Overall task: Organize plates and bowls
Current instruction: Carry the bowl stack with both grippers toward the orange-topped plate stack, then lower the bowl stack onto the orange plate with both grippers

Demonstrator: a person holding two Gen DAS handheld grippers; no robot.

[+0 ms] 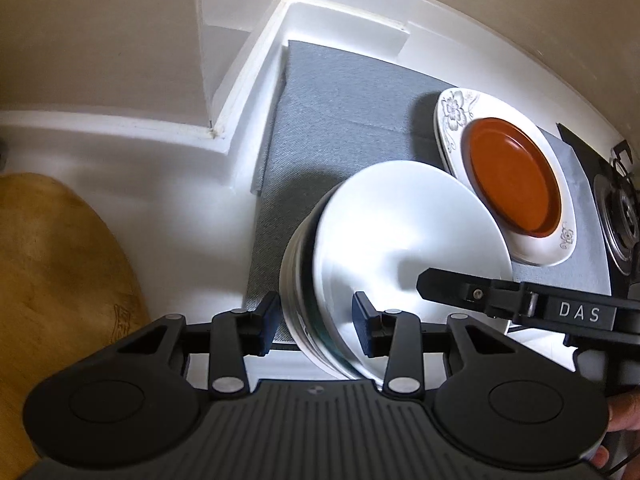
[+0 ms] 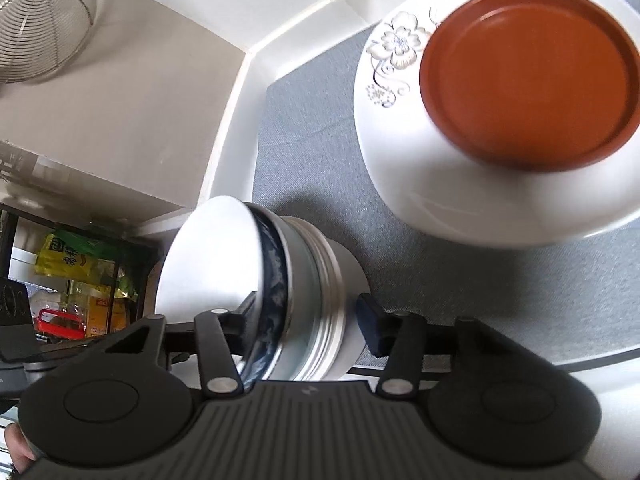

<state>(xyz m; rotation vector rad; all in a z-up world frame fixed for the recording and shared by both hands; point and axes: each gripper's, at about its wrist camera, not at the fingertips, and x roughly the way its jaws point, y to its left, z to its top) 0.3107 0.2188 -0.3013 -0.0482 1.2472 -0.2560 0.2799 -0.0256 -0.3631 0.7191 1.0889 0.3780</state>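
White surface [image 1: 160, 184] under soft daylight, with a grey mat [image 1: 340, 92] spread along it into the far corner by a boxed white wall.

Nearest, at the mat's near edge: stack of bowls [image 1: 400, 240], white bowl on top, a dark blue patterned one [image 2: 276, 272] under it, then paler nested rims.

Left tongs [image 1: 316, 328] set astride the stack's near wall at a middling spread, one pad [image 1: 268, 328] outside and just beside the rims, the other inside the top bowl. Cannot tell whether squeezing or only bracketing.

Right tongs [image 2: 308, 324] astride the opposite wall of the same stack, spread moderately wide. One finger [image 2: 244, 320] inside the top bowl and partly hidden by its rim, the outer pad a sliver clear of the stack's side, so not clamped. Seen also from the left wrist, reaching in over the top bowl from the right, marked "DAS". Bare fingers [image 1: 624, 420] at that picture's lower right edge.

Farther along the mat, toward its right edge and near the stack: white floral plate [image 1: 452, 112], apparently with another plate beneath, carrying an orange-brown saucer [image 1: 508, 176] centred on it.

Beyond the mat's right edge: gas burner [image 1: 620, 216]. Off the surface's left edge: wooden board [image 1: 52, 260].

Farthest, from the right wrist: wire strainer [image 2: 44, 20] against a beige wall, and a dark shelf with yellow and green packets [image 2: 68, 256].
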